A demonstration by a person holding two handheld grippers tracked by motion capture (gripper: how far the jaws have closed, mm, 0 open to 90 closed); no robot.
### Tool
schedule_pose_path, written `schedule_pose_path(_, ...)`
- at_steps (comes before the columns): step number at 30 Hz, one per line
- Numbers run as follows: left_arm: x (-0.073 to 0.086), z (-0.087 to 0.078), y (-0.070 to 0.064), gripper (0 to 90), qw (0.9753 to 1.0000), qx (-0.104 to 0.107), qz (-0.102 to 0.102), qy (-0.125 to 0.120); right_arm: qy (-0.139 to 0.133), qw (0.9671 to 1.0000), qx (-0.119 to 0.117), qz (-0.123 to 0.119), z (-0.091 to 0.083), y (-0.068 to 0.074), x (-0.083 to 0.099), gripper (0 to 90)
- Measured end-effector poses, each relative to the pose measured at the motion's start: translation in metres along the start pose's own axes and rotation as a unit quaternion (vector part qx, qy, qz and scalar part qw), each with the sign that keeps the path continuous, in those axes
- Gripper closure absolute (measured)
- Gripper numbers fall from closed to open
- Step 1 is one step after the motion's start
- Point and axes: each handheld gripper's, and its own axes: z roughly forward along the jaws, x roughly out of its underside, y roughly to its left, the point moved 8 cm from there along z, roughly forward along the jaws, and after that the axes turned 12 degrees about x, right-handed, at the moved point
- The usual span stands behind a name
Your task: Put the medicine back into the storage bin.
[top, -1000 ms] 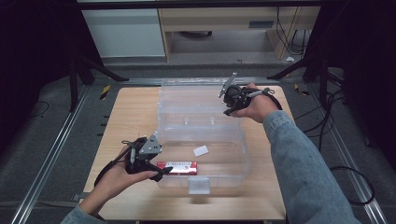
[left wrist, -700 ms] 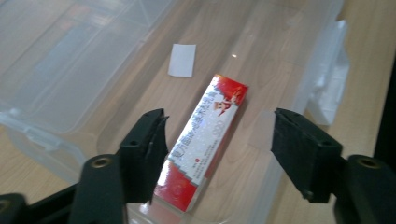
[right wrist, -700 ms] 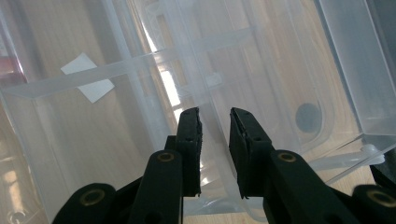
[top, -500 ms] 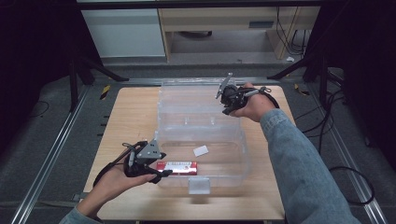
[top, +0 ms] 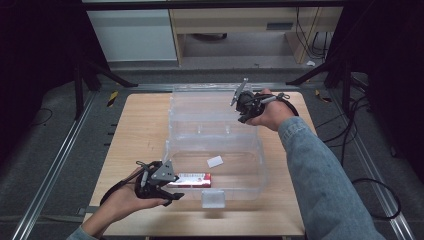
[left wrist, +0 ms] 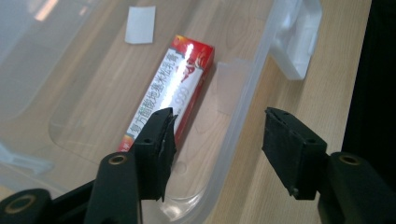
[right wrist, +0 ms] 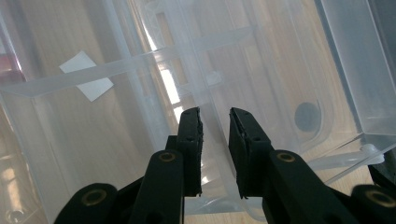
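Note:
A clear plastic storage box [top: 260, 150] stands mid-table with its lid [top: 205, 112] swung back behind it. Inside, by the front wall, lies a red and white toothpaste carton [top: 192, 180] [left wrist: 173, 88], and a white paper slip [top: 215, 161] [left wrist: 140, 24] [right wrist: 86, 77] rests on the floor of the box. My left gripper [top: 172, 190] [left wrist: 219, 126] is open at the box's front left, one jaw over the carton inside, the other outside over the table. My right gripper [top: 241, 114] [right wrist: 215, 116] is pinched on the lid's right edge [right wrist: 215, 140].
The box's front latch [top: 213, 198] [left wrist: 299, 42] juts toward the table's near edge. Bare wooden tabletop [top: 135, 135] lies left of the box. Metal rails [top: 60, 165] run along both sides of the table, with cables [top: 345, 125] on the floor to the right.
My left gripper has slid a little toward the near edge beside the box's front corner. The right gripper has shifted slightly left along the lid.

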Motion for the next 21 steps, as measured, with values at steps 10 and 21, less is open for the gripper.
schedule_pose_path(10,0.007,0.013,0.0,55.1,0.9997,0.008,0.001,0.021,0.003,1.0,-0.004,0.002,0.0,0.0,0.0,75.2)
schedule_pose_path(21,0.008,0.015,0.006,75.8,0.9995,0.023,-0.005,0.019,0.006,0.9999,-0.008,-0.005,0.001,-0.001,-0.001,76.0)
